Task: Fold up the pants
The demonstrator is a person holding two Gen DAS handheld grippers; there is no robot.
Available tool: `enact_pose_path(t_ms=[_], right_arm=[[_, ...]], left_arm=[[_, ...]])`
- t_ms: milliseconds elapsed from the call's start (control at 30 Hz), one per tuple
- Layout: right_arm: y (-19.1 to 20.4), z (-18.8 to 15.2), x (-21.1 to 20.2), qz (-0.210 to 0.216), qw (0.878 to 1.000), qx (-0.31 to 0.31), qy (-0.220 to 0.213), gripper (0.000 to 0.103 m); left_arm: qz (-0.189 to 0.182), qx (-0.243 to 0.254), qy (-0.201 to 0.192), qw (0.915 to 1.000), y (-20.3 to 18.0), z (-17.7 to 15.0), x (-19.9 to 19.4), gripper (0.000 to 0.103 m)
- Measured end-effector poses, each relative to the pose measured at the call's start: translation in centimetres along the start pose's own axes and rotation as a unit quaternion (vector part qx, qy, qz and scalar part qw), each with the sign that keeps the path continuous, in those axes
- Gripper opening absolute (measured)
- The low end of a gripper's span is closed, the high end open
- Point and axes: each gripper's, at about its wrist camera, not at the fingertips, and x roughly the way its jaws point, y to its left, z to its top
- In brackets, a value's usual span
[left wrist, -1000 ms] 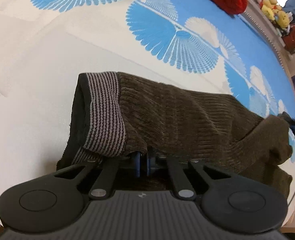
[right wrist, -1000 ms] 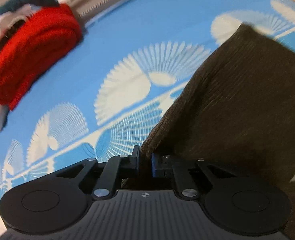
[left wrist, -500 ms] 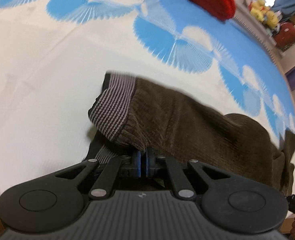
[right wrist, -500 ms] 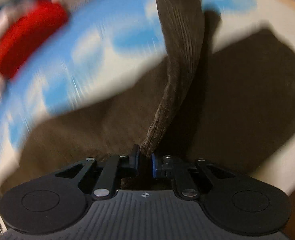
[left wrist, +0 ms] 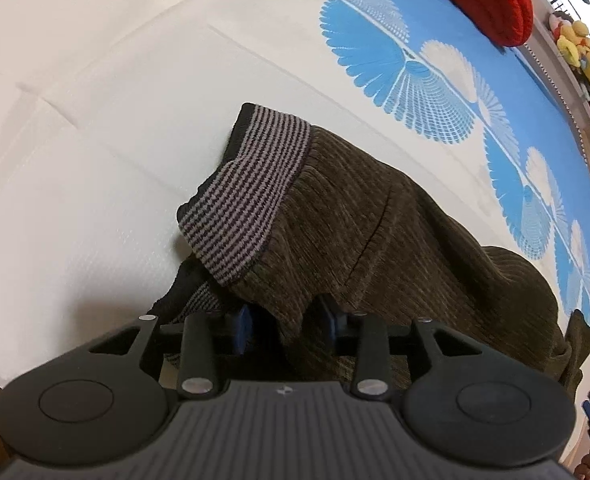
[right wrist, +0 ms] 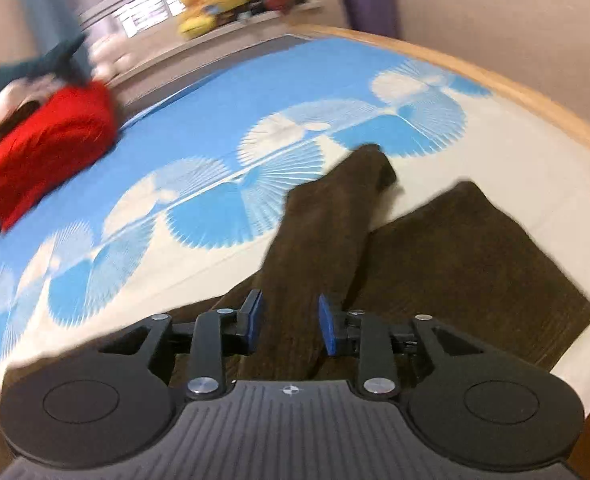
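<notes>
**Brown pants draped between two open grippers on a patterned bed**

The brown corduroy pants (left wrist: 375,220) lay on a bed (left wrist: 75,140) covered in white fabric with blue fan shapes. Everything here is placed relative to those pants.

At the waist end, the left gripper (left wrist: 285,320) sat low against the cloth with its two blue-padded fingers spread apart. A fold of the pants hung down in the gap between them, loose rather than pinched. The striped grey and black waistband (left wrist: 247,196) was rolled over just beyond the fingers, slightly to their left, raised off the bed. The rest of the pants stretched away to the right of that gripper.

At the other end, the right gripper (right wrist: 289,322) was also spread wide. A narrow strip of the pants (right wrist: 327,224) ran from between its fingers straight ahead, ending in a tip on the blue pattern. To the right of that strip a flat, squared section of the pants (right wrist: 475,264) lay on the white part of the bed.

Well beyond the pants a red garment (right wrist: 43,148) sat bunched on the bed, and yellow plush toys (left wrist: 579,50) stood on a ledge past it.
</notes>
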Motion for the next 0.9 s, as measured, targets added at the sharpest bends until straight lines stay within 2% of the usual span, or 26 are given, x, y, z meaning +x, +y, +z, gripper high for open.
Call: enact_pose_path(t_ms=[67,167,300,433,733,800,833,867,900], right_arm=[[-0.7,0.3,1.8,0.006,0.999,0.014,0.036,0.035],[0.1,0.6,3.3,0.000,0.999,-0.018,0.036,0.045],[2.0,0.5,5.5,-0.016,0.997,-0.061,0.047,0.045],[4.5,-0.3,7.6,-0.053,0.988,-0.130,0.062,0.046],[6.7,-1.6,9.1,-0.085,0.975,-0.184,0.086,0.047],[6.9,-1.9,9.1,-0.101,0.971,-0.198,0.086,0.045],[6.9,-2.0,9.1,-0.110,0.969,-0.202,0.084,0.039],[6.7,-2.0,9.0,-0.115,0.969,-0.200,0.082,0.027],[6.5,-2.0,8.8,-0.113,0.971,-0.195,0.080,0.020]], left_arm=[[0.004,0.004,0.001,1.0000,-0.3,0.1,0.3,0.040],[0.011,0.020,0.001,0.9997,-0.9,0.2,0.5,0.040],[0.017,0.027,0.005,0.9995,-1.1,0.3,0.8,0.039],[0.016,0.029,0.006,0.9994,-1.1,0.5,0.8,0.037],[0.019,0.043,0.002,0.9989,-1.4,0.3,0.6,0.036],[0.022,0.047,0.000,0.9987,-1.5,0.3,0.6,0.036],[0.023,0.048,0.000,0.9986,-1.6,0.2,0.6,0.036],[0.024,0.050,-0.001,0.9985,-1.7,0.2,0.6,0.036],[0.027,0.052,-0.003,0.9983,-1.8,0.1,0.6,0.035]])
